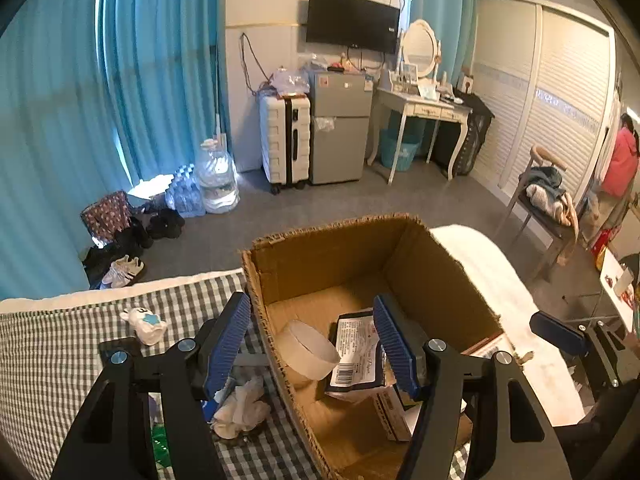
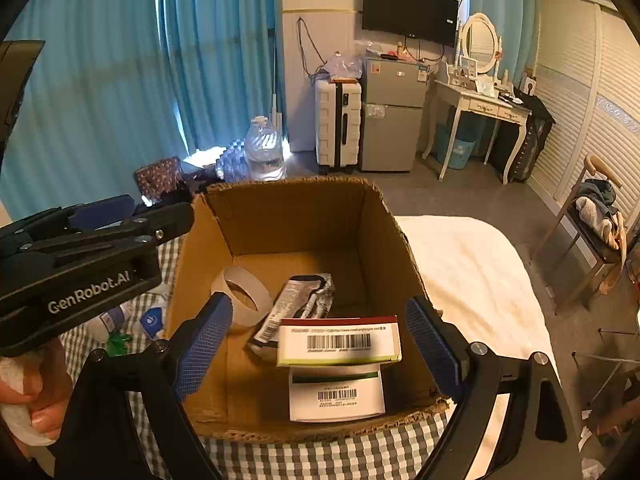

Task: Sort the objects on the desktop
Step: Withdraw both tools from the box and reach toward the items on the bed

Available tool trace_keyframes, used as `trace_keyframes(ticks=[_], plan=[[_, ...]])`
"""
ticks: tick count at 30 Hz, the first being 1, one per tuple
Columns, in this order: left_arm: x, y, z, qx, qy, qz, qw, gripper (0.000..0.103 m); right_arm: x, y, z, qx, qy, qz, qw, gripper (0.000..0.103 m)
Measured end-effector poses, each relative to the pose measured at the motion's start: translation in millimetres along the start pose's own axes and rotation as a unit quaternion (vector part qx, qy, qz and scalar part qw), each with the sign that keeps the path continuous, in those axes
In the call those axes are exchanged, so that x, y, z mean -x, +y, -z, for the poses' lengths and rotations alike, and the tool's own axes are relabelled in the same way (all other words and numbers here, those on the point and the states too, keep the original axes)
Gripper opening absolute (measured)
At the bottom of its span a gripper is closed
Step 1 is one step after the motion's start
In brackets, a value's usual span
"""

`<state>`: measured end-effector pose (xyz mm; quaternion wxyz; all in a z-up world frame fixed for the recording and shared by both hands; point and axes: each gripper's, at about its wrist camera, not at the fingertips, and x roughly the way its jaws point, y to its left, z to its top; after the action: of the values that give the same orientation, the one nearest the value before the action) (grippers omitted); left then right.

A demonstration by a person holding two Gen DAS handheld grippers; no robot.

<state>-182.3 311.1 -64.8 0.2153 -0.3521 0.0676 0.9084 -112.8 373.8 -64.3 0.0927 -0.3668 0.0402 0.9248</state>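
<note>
An open cardboard box (image 1: pixel 332 256) (image 2: pixel 296 216) stands on a checked cloth (image 1: pixel 48 360). Inside it lie a roll of tape (image 1: pixel 306 350) (image 2: pixel 244 292), a silver-and-black packet (image 1: pixel 356 352) (image 2: pixel 304 300), a red-edged carton (image 2: pixel 340 340) and a white carton with a green stripe (image 2: pixel 336 394). My left gripper (image 1: pixel 310 312) hangs open over the box's left wall, holding nothing. My right gripper (image 2: pixel 320 308) is open above the cartons, also holding nothing. Left of the box lie a small white toy (image 1: pixel 144 324), crumpled tissue (image 1: pixel 244 408) and a green scrap (image 1: pixel 160 444).
A white blanket (image 1: pixel 500 300) covers the bed to the right of the box. A hand (image 2: pixel 24 392) grips the left tool at the lower left. Beyond the bed are grey floor, shoes (image 1: pixel 124 272), water bottles (image 1: pixel 216 176), a suitcase (image 1: pixel 284 140) and a chair (image 1: pixel 544 200).
</note>
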Motion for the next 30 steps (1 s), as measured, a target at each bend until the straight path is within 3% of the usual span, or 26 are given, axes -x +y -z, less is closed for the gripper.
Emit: trace_keyframes(ticks=[3, 13, 19, 30], plan=[[17.6, 5.7, -2.1, 0.004, -0.011, -0.003, 0.9999, 0.068, 15.5, 4.5, -1.5, 0.002, -0.011, 0.0, 1.0, 0.089], [84.8, 38.2, -2.7, 0.026, -0.054, -0.024, 0.9979, 0.092, 64.1, 28.4, -4.8, 0.014, -0.045, -0.008, 0.999, 0.091], [121.3, 63.5, 2.2, 0.042, -0.077, -0.039, 0.9954, 0.1, 88.3, 51.2, -5.0, 0.026, -0.058, -0.017, 0.998, 0.091], [170.4, 102.4, 10.1, 0.072, -0.101, -0.064, 0.9903, 0.103, 118.2, 90.1, -4.5, 0.046, -0.077, -0.03, 0.996, 0.092]])
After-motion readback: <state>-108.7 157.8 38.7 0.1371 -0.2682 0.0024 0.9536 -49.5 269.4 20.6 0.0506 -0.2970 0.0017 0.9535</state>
